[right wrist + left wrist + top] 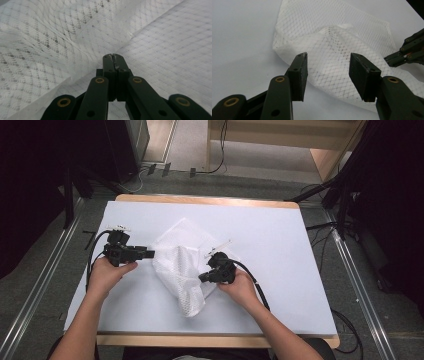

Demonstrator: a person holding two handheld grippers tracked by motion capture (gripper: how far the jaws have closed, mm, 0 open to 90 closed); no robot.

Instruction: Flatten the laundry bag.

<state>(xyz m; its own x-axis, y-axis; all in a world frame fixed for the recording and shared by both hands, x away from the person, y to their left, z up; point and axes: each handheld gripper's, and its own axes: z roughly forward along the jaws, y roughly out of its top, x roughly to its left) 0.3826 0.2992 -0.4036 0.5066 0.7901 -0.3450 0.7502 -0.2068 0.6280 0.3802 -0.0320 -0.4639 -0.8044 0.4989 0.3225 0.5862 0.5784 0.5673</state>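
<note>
A white mesh bag (182, 265) lies crumpled in the middle of the table (280, 245), between the two hands.

The left gripper (149, 253) is held level at the bag's left edge. Its jaws stand well apart, and in the left gripper view the netting (332, 57) lies just ahead of them and partly behind the gap, with nothing pinched; the pads (299, 72) are bare. The bag rises in a soft fold straight in front of those jaws and spreads away beyond them.

The right gripper (204, 278) comes in from the bag's other side, low against the cloth. In the right gripper view its jaws are pressed together tip to tip (115, 60), with mesh (50, 37) all around and ahead of them, a raised fold to the left of the tips and a flatter sheet to the right. I cannot tell whether a thin layer of the netting is caught between the closed jaws. In the left gripper view the right gripper (387, 60) reaches the far right edge of the bag.
</note>
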